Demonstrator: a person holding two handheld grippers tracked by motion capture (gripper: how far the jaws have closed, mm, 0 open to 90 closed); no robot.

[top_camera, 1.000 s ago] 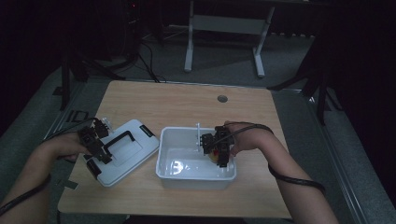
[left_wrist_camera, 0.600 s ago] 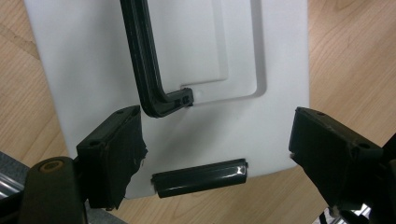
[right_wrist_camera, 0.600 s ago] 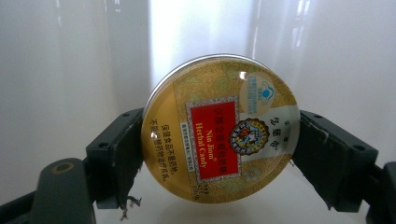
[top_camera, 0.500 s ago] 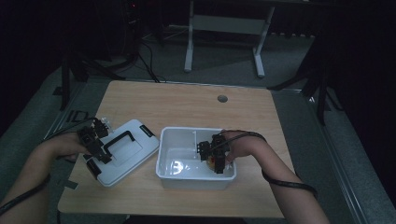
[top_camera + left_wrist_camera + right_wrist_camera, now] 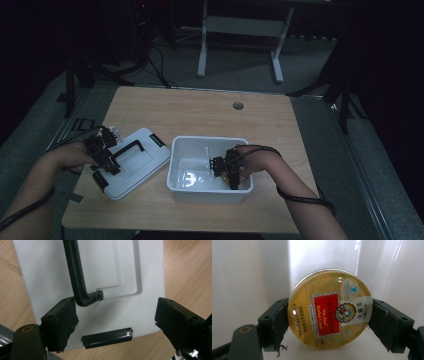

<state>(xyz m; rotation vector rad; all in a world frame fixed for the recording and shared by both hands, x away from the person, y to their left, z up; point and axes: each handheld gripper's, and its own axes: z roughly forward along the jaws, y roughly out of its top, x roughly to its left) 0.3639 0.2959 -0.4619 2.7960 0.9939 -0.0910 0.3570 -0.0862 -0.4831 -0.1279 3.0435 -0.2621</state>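
Clearly "Nin Jiom Herbal Candy" tin (image 5: 330, 308)

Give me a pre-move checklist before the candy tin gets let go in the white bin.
1. Right gripper holds the candy tin by its sides: ok.
2. Tin is inside the white bin: ok.
3. Tin resting on the bin floor: cannot tell.
4. Left gripper open, jaws apart over the lid: ok.
5. Lid is off the bin, flat on the table: ok.
6. Lid handle grasped for closing: not ok.
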